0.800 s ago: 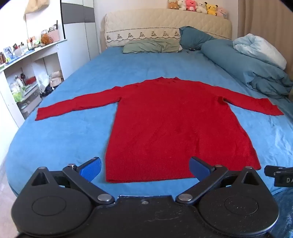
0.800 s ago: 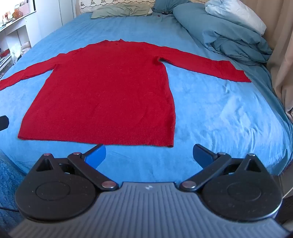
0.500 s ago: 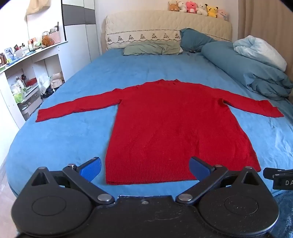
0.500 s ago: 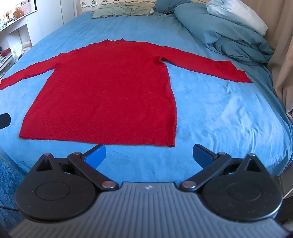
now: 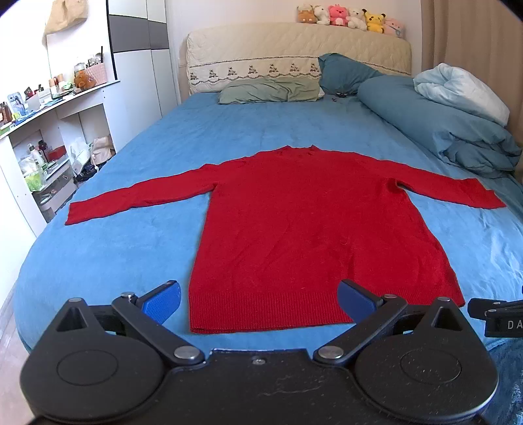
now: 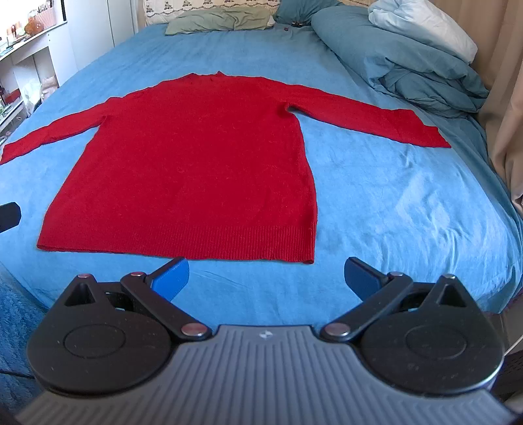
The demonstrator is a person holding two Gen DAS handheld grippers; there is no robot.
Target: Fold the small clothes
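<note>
1 red sweater (image 5: 313,229) flat on bed (image 5: 130,255) (2 sleeves outspread), 2 grippers wide apart

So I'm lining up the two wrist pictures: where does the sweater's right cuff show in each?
Left wrist: the right cuff lies at the far right, by the duvet.
Right wrist: the cuff lies right of centre, upper half.
Shared landmark: the green pillow at the headboard.

The red sweater (image 5: 313,229) looks a fuzzy matt knit; the bedsheet (image 5: 130,248) seems soft, napped cloth.
</note>
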